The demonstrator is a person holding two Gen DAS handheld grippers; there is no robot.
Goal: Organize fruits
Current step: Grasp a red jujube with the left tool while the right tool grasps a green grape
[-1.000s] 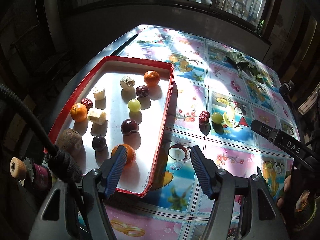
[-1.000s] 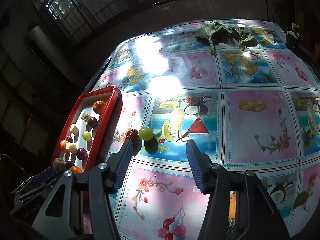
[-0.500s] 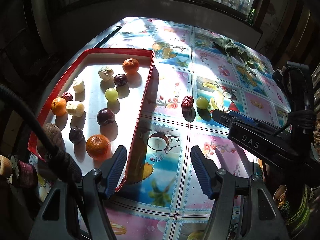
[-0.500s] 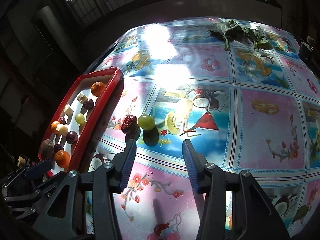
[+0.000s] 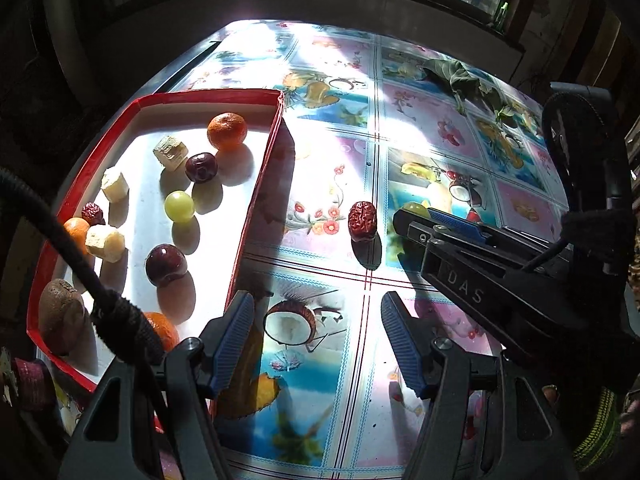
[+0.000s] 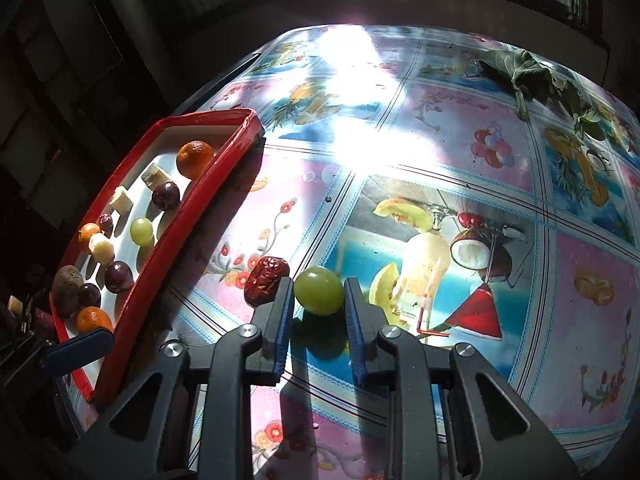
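right gripper (image 6: 319,294) low over the fruit-print tablecloth (image 6: 460,152), jaws just closed in, pads now pressing both sides of the loose green grape (image 6: 319,290). grape between the blue fingertips (image 6: 285,300), apparently on the cloth, shadow directly beneath. red date (image 6: 266,275) just outside the left-hand finger, touching or nearly touching its outer face; cannot tell which. in the left wrist view, same grape (image 5: 414,209) only a sliver behind the right gripper's tip, date (image 5: 362,221) just beside it, clear on the cloth.

left gripper (image 5: 316,336) hovering near the cloth, jaws wide, nothing between them; printed coconut under the gap. left-hand fingertip close to the near corner of the red tray (image 5: 256,200); date and grape ahead of it, well apart from its pads.

tray on the table's left edge, white floor, holding: mandarin (image 5: 227,131) at the far end, pale fruit chunks (image 5: 171,151), dark plums (image 5: 201,167), a second green grape (image 5: 179,206), small date (image 5: 92,212), kiwi (image 5: 60,312) at the near corner, more oranges partly behind the black cable (image 5: 80,256). green leaves (image 6: 524,70) at the far right of the table.
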